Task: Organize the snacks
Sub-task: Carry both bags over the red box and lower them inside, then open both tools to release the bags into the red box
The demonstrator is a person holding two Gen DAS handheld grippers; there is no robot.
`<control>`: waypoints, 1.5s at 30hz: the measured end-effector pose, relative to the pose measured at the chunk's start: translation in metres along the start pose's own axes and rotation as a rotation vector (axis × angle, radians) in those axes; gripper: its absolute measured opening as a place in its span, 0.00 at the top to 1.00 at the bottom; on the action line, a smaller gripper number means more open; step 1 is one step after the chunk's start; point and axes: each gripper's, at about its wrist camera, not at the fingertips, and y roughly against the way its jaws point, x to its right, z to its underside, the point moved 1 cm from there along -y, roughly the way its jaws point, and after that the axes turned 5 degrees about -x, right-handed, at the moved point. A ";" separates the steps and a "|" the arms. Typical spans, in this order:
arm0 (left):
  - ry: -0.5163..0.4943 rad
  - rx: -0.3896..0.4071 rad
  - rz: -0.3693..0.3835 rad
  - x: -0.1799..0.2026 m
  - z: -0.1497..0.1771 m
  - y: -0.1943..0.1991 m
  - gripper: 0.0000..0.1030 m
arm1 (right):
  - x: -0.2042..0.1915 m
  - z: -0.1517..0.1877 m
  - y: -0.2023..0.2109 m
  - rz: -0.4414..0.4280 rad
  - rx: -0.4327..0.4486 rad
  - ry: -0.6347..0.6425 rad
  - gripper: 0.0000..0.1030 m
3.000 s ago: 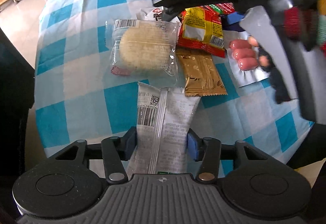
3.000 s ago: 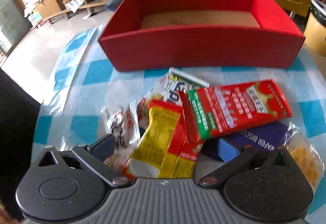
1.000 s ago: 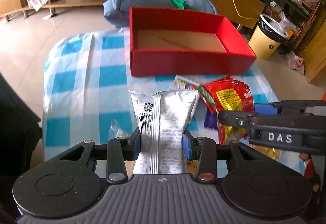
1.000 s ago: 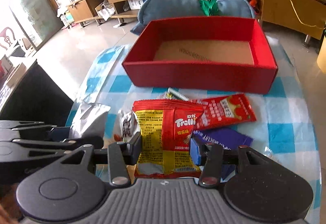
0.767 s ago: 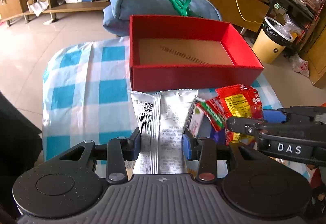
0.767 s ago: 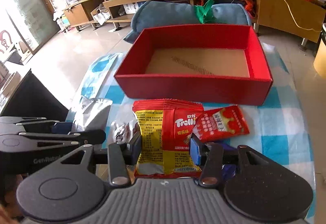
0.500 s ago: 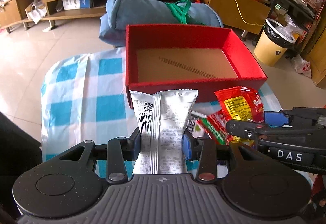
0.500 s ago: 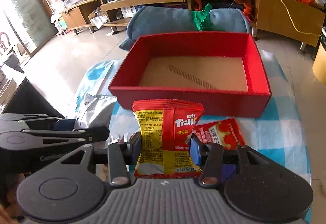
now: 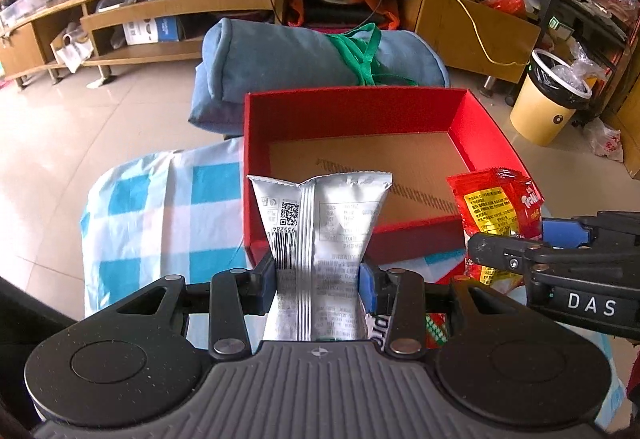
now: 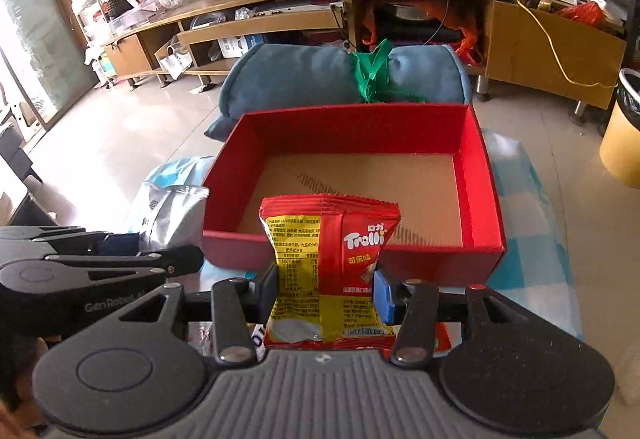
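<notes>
Carrying two snacks toward empty red cardboard box on checked worktop. Left gripper pinching silver foil packet; right gripper pinching red-yellow Trolli gummy bag. Both hanging at near wall. Next, likely: reaching over rim, releasing inside.

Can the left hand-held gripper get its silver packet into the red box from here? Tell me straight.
Probably yes. The left hand-held gripper grips the silver packet just short of the red box, whose cardboard floor lies open and empty beyond its near wall.
</notes>
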 end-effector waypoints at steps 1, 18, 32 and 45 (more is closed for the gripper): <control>-0.002 0.000 -0.002 0.001 -0.002 -0.002 0.53 | 0.000 -0.003 -0.001 0.004 0.002 0.003 0.55; 0.009 0.028 -0.020 0.004 -0.049 -0.028 0.53 | 0.014 -0.045 -0.033 0.045 0.013 0.000 0.55; 0.009 0.020 -0.058 0.010 -0.082 -0.072 0.52 | 0.033 -0.073 -0.084 0.074 -0.019 -0.010 0.55; 0.013 -0.065 -0.103 0.006 -0.079 -0.117 0.54 | 0.043 -0.075 -0.131 0.102 -0.076 0.001 0.55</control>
